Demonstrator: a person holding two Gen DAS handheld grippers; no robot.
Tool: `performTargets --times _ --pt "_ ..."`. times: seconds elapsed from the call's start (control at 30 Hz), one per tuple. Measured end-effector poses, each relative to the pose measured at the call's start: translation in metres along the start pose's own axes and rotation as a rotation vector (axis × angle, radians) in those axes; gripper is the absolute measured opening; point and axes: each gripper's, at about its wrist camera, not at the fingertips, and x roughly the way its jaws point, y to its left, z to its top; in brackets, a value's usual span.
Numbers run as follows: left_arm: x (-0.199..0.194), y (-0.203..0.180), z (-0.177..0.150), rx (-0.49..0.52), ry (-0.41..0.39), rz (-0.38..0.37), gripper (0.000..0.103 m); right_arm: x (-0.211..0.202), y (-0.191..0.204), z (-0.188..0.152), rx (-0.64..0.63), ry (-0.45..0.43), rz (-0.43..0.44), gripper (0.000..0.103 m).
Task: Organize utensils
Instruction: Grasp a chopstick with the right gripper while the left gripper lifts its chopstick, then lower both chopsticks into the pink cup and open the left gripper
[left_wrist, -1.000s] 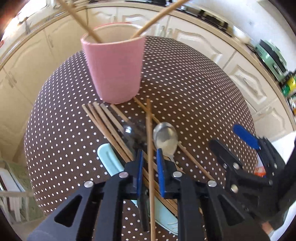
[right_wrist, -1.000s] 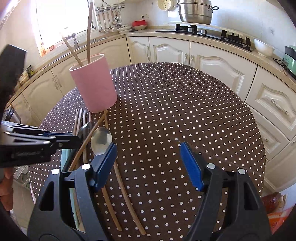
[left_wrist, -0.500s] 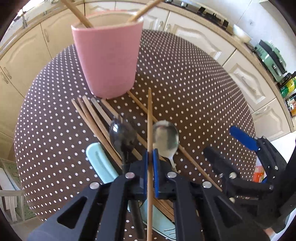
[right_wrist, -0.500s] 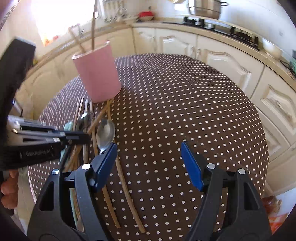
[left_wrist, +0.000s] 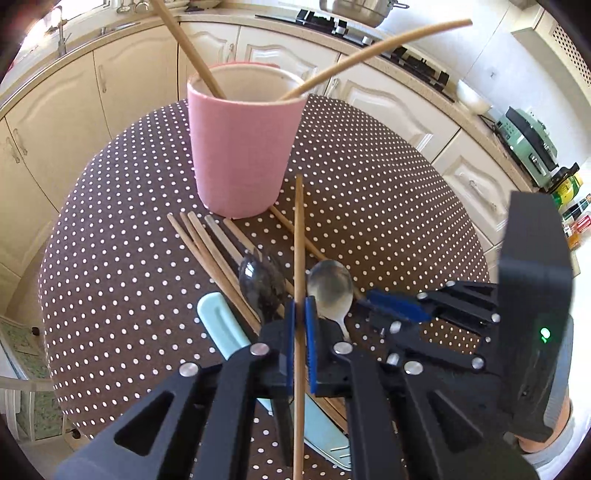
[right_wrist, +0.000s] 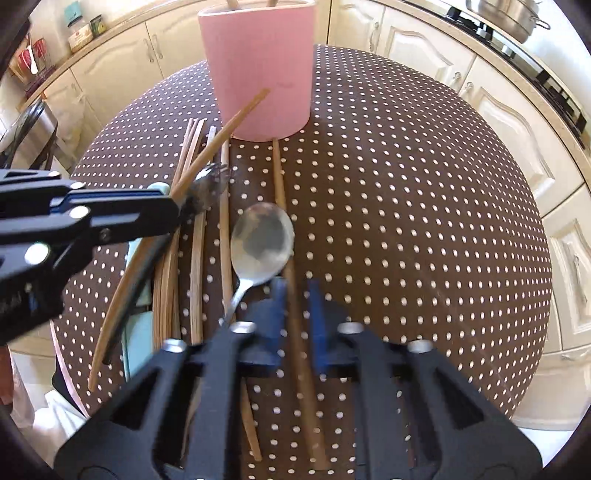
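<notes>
Left wrist view, left to right. Round table under brown white-dotted cloth (left_wrist: 110, 258). Pale blue flat handle (left_wrist: 218, 321) lying at near left, long axis running away and to the left. Just beside it, bundle of loose wooden chopsticks (left_wrist: 207, 243) flat on the cloth, far ends close to the base of the pink cylindrical cup (left_wrist: 240, 155). Cup upright at table centre, two long wooden sticks leaning out of it. Dark-bowled metal spoon (left_wrist: 260, 284) resting on the bundle, bowl towards the cup.

Left gripper (left_wrist: 300, 310): jaws closed tight on single wooden chopstick (left_wrist: 299, 240), blue pads pressing both sides. Long axis in line with the fingers, far tip towards the right side of the cup's base. Seen from the right wrist view, raised and tilted, far tip up against the cup wall, near end low past the table edge.

Right of it, shiny metal spoon (right_wrist: 262, 240) flat on the cloth, bowl towards the cup, handle towards the near edge.

Right gripper (right_wrist: 297, 291): pointing steeply down at the cloth, jaws just closing and now all but shut. Between the pads, second wooden chopstick (right_wrist: 279, 177), lying flat, long axis from the cup's base straight back under the gripper, touching the right rim of the shiny spoon's bowl. Pads blurred; contact on both sides not fully clear.
</notes>
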Motion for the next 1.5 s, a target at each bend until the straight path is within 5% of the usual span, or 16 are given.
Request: performTargets --times 0.3,0.67,0.9,1.17,1.5 --pt "-0.031 0.017 -0.011 -0.014 -0.098 -0.057 0.005 -0.023 -0.025 -0.007 0.118 -0.120 -0.022 0.005" --pt "-0.093 0.030 -0.012 0.004 -0.305 -0.141 0.005 -0.109 -0.042 -0.043 0.268 -0.577 0.158 0.005" --pt "-0.129 0.042 -0.005 0.003 -0.482 -0.152 0.005 -0.148 -0.016 -0.040 0.244 -0.881 0.206 0.005" --pt "-0.150 0.046 0.023 0.003 -0.692 -0.152 0.005 -0.140 0.005 0.012 0.224 -0.964 0.244 0.005" --pt "-0.143 0.048 0.071 -0.036 -0.858 -0.177 0.005 -0.118 -0.002 0.057 0.231 -1.044 0.194 0.005"
